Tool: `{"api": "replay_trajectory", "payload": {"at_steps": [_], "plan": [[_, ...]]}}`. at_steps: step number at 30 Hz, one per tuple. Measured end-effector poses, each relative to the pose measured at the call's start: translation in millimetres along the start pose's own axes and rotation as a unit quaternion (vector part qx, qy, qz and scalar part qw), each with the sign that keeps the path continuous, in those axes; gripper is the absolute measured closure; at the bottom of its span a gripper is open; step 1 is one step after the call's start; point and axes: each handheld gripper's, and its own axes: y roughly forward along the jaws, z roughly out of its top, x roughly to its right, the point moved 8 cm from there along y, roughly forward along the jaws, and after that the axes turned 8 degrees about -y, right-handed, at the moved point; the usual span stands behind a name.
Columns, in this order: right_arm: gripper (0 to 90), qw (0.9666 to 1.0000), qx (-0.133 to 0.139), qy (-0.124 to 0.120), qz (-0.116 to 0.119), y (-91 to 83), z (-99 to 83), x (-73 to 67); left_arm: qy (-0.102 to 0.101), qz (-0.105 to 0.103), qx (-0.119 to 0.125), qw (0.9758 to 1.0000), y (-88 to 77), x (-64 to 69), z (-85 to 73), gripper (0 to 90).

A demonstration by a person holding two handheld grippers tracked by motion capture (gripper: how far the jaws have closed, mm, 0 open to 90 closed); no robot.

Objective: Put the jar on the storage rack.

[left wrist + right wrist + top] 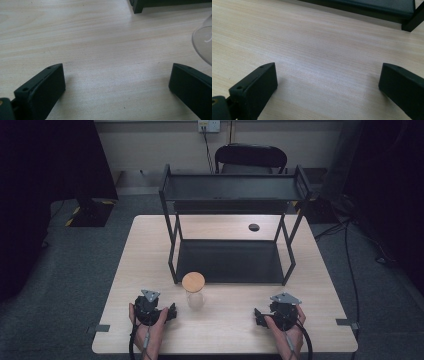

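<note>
Pale wood made up the table (pixel 320 285), and on it we counted one glass jar (pixel 194 297) with one round wooden lid (pixel 193 281), standing upright just in front of the near left leg of one black two-tier rack (pixel 235 190). We held two grippers low over the near edge. Our left gripper (pixel 172 312) sat just left of the jar, apart from it; in the left gripper view its two black jaws stood wide with bare tabletop between them, and the jar's curved glass wall (pixel 203 42) showed beyond the right-hand jaw. Our right gripper (pixel 258 317) rested well to the right of the jar, its two jaws equally wide over bare wood. We counted one small dark disc (pixel 254 227) on the tabletop beneath the rack's top shelf, and one black chair (pixel 251 157) behind the table.
</note>
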Motion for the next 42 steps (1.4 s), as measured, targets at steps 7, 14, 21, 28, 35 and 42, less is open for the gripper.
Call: {"api": "replay_trajectory", "payload": {"at_steps": [7, 14, 21, 28, 35, 42], "plan": [[0.9, 1.0, 0.0, 0.0, 0.0, 0.0, 0.0, 0.1, 0.0, 0.0, 0.0, 1.0, 0.0, 0.0, 0.0, 0.0], [0.9, 1.0, 0.0, 0.0, 0.0, 0.0, 0.0, 0.1, 0.0, 0.0, 0.0, 1.0, 0.0, 0.0, 0.0, 0.1], [0.9, 1.0, 0.0, 0.0, 0.0, 0.0, 0.0, 0.1, -0.001, -0.001, 0.0, 1.0, -0.1, 0.0, 0.1, 0.1], [0.9, 1.0, 0.0, 0.0, 0.0, 0.0, 0.0, 0.1, -0.011, -0.003, 0.007, 0.9999, -0.9, -0.9, 0.9, 1.2], [0.9, 1.0, 0.0, 0.0, 0.0, 0.0, 0.0, 0.1, -0.016, -0.011, 0.018, 0.9997, -2.9, 0.0, 2.1, 2.9], [0.9, 1.0, 0.0, 0.0, 0.0, 0.0, 0.0, 0.1, -0.021, -0.022, 0.029, 0.9991, -6.0, 2.0, 3.2, 3.9]]}}
